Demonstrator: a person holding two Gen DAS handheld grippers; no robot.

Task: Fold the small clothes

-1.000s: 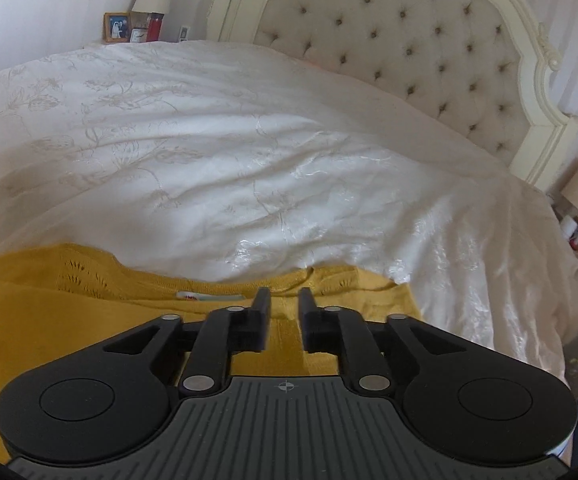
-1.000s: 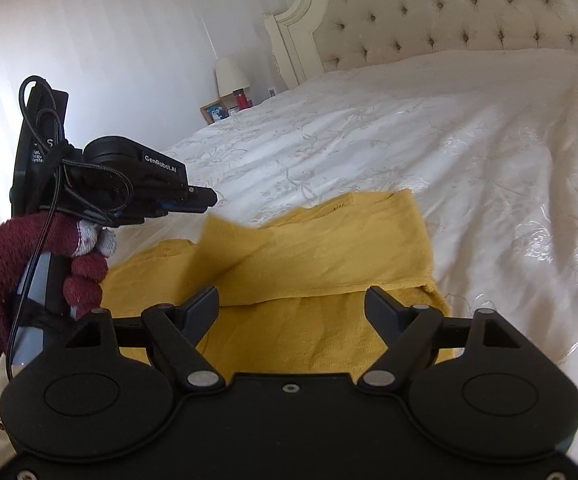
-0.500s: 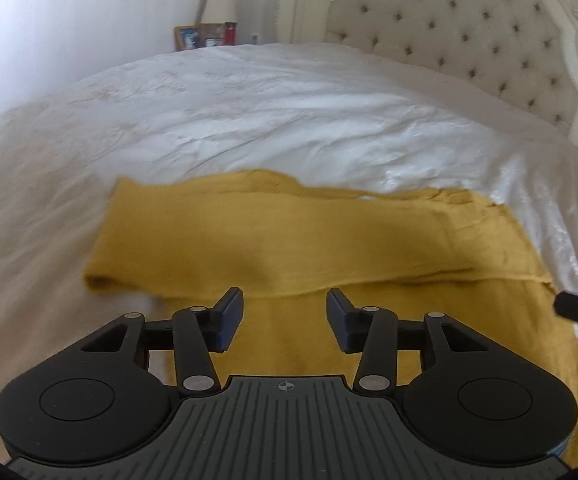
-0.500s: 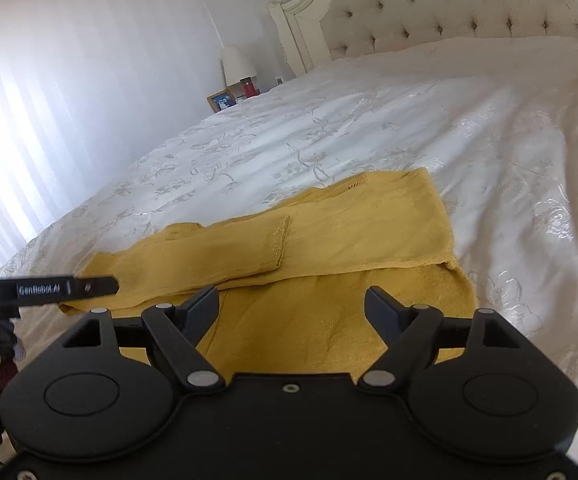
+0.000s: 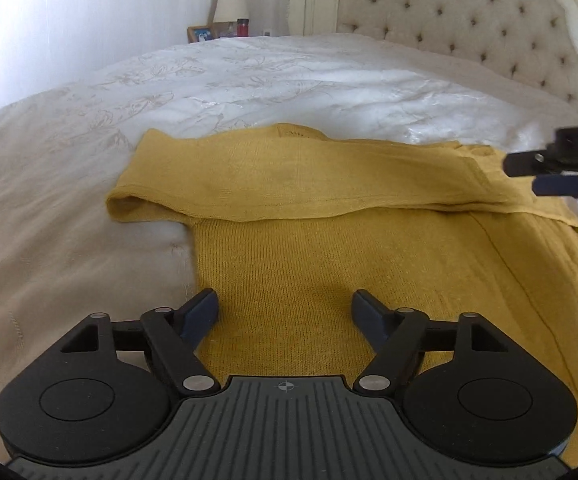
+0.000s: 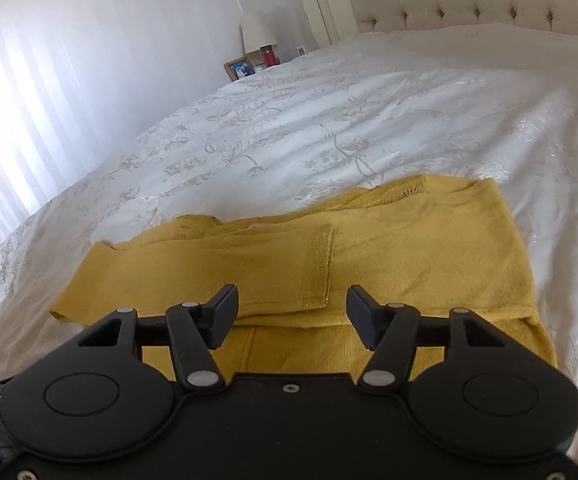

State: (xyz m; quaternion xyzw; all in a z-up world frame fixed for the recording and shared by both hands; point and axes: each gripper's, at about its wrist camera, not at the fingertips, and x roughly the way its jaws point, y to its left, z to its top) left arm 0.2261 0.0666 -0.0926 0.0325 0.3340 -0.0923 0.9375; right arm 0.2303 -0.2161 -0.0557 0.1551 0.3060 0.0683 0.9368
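On white embroidered bedspread (image 5: 249,80), mustard knit sweater (image 5: 329,248) lies flat, sleeves folded across chest. Left tool (image 5: 285,312) over hem, jaws just widened, empty. Right tool (image 6: 291,304) over sleeve cuff (image 6: 317,264), jaws just narrowed, gripping nothing. Lamp (image 6: 258,32) at 11 o'clock.

Soft daylight from the left washed the striped wall (image 6: 49,92) bright and left glare on the white bedspread (image 5: 369,92); fisheye distortion bent and darkened both pictures' corners, details slightly soft.
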